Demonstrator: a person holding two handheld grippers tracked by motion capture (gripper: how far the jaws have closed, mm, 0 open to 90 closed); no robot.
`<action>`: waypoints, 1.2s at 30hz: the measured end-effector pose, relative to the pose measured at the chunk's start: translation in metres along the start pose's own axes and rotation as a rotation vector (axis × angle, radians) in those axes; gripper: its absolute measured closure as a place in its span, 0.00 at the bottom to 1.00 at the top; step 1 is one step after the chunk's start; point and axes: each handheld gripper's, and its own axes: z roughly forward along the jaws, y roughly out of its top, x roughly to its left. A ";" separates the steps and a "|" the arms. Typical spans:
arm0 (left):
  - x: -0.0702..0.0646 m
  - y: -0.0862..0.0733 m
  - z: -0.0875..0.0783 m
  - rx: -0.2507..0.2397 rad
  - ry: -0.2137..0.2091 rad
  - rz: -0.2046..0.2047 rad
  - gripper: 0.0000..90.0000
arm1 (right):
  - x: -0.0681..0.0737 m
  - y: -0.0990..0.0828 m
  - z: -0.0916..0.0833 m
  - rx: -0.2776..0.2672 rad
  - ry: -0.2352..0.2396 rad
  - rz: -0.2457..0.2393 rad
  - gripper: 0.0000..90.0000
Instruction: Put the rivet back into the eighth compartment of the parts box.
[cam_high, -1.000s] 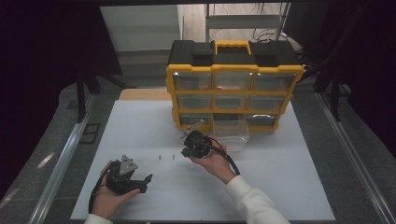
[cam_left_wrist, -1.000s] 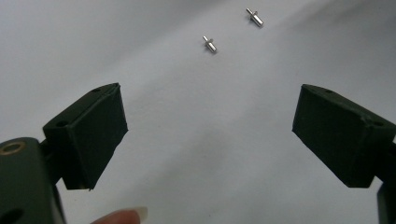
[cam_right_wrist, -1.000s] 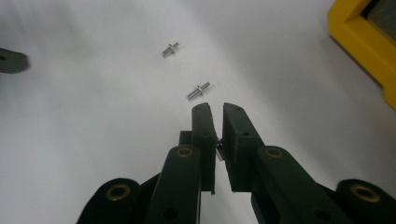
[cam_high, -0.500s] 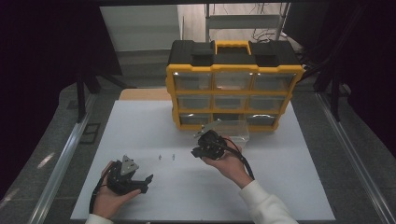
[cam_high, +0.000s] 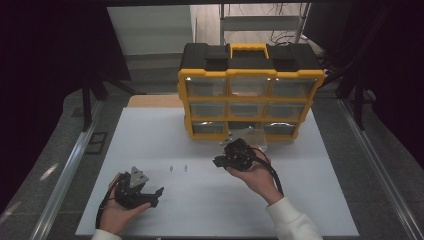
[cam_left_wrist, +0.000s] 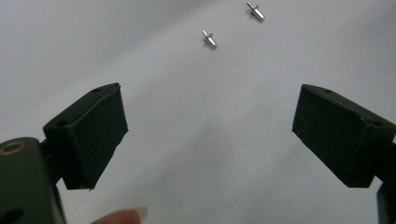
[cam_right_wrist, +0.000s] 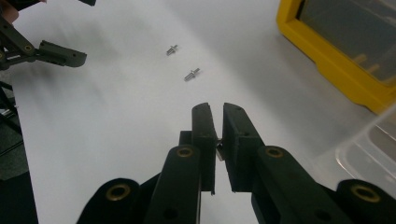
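1. Desk (cam_high: 150, 130): one white top, and everything sits on it. Our guess is the job's prob a bit under halfway, since most of the small stuff is lying out on it.
2. Organizer (cam_high: 250, 75): one yellow/black box at the back. We count 9 slots, 3x3. The bottom-mid slot looks dark and empty, so 8 drawers are in and 1 is out, afaict.
3. Clear drawer (cam_high: 250, 136): one, pulled out and sitting on the desk right in front of the organizer. Can't tell what's in it. It prob needs to go back in its slot at the end.
4. Grippers, 2 total:
   - The right gripper (cam_right_wrist: 217, 109) is pinched nearly closed on a held pin (cam_right_wrist: 218, 150). It's up off the desk, just beside the drawer, so we think a drop-in is the step in hand.
   - The left gripper (cam_left_wrist: 210, 126) has its jaws wide with nothing between them. It's resting near the front-left of the desk, well apart from the drawer.
5. Pins, 3 that we can see:
   - 1 is in the right gripper.
   - 2 loose pins (cam_right_wrist: 172, 49) (cam_right_wrist: 191, 74) lie near each other mid-desk, between the two grippers, not touching. Those 2 are left to pick up.
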 end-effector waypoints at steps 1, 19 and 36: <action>0.000 0.000 0.000 0.000 0.000 0.000 0.11 | -0.001 -0.001 -0.001 -0.003 -0.001 0.003 0.93; -0.002 0.001 0.002 0.005 -0.006 0.014 0.11 | -0.016 -0.007 -0.029 -0.058 -0.049 0.048 0.93; -0.003 0.001 0.002 0.006 -0.003 0.018 0.11 | -0.026 -0.011 -0.044 -0.088 -0.086 0.076 0.92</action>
